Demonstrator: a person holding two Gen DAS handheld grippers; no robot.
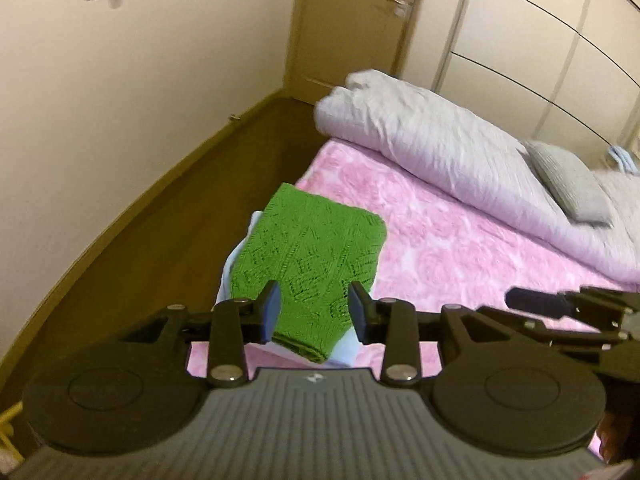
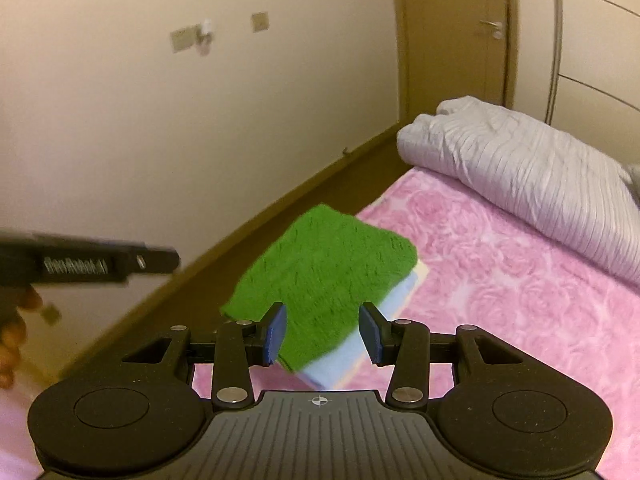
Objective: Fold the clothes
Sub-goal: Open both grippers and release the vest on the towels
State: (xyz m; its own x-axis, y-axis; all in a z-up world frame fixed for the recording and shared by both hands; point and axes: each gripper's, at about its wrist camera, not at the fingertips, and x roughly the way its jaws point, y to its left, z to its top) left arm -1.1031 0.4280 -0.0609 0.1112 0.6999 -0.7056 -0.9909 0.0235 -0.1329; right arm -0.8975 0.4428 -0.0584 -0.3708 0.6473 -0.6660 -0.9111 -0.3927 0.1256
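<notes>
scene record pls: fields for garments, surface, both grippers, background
top garment: green knit, folded, on top of the stack
under it: light blue folded cloth, a pale yellow edge below that
surface: pink floral blanket on the bed, stack near its corner
left gripper: open, empty, above the stack
right gripper: open, empty, above the stack
background: rolled grey duvet, grey pillow, closed door

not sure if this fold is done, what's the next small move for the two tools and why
Probably draw both tools back and go for another garment. The green knit already lies folded on a stack of light blue and pale folded clothes at the corner of the pink bed cover. The left tool and right tool are both open and hold nothing.
</notes>
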